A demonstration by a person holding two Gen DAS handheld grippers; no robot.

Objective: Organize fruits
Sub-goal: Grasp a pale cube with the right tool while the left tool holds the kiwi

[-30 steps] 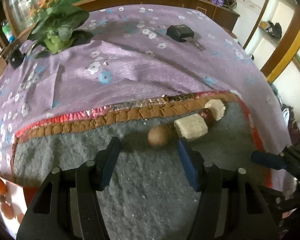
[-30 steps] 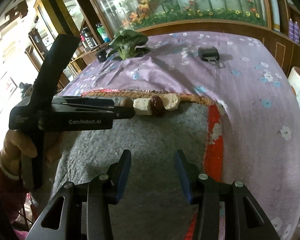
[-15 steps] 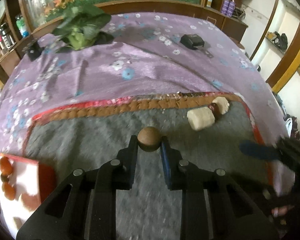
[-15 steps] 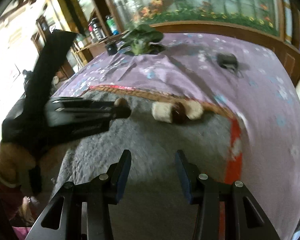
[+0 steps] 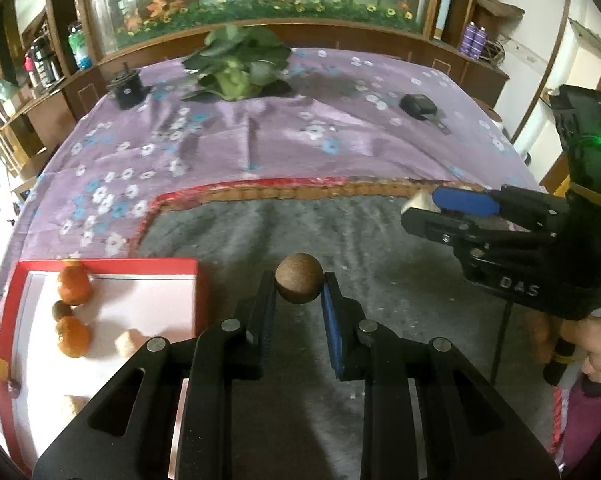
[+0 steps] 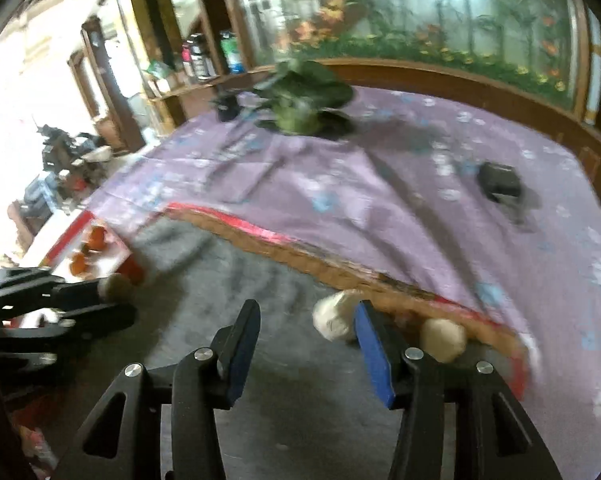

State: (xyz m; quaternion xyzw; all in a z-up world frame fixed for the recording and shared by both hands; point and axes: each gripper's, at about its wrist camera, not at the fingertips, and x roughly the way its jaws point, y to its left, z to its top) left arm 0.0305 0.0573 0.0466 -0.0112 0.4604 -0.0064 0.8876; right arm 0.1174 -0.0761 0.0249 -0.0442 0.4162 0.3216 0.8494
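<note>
My left gripper (image 5: 299, 285) is shut on a round brown fruit (image 5: 299, 282), held just above the grey mat (image 5: 380, 248) beside a red-rimmed tray (image 5: 108, 274). The tray holds two oranges (image 5: 73, 286) and a few small pieces. In the right wrist view the left gripper (image 6: 116, 300) shows at the left with the fruit (image 6: 114, 286) in its tips. My right gripper (image 6: 306, 312) is open and its jaws are opening, with nothing pressed between them. A white chunk (image 6: 334, 318) lies just ahead, by its right finger. A second pale chunk (image 6: 444, 338) sits further right.
A purple flowered cloth (image 5: 260, 128) covers the table beyond the mat's red and brown border (image 5: 300, 190). On it are a leafy green vegetable (image 5: 236, 64), a black cup (image 5: 126, 90) and a black device (image 5: 418, 106). A person's hand (image 5: 596, 344) holds the right gripper.
My left gripper closed on the brown fruit, lifted it and carried it left to the red tray. My right gripper moved up to the white chunks and its jaws widened.
</note>
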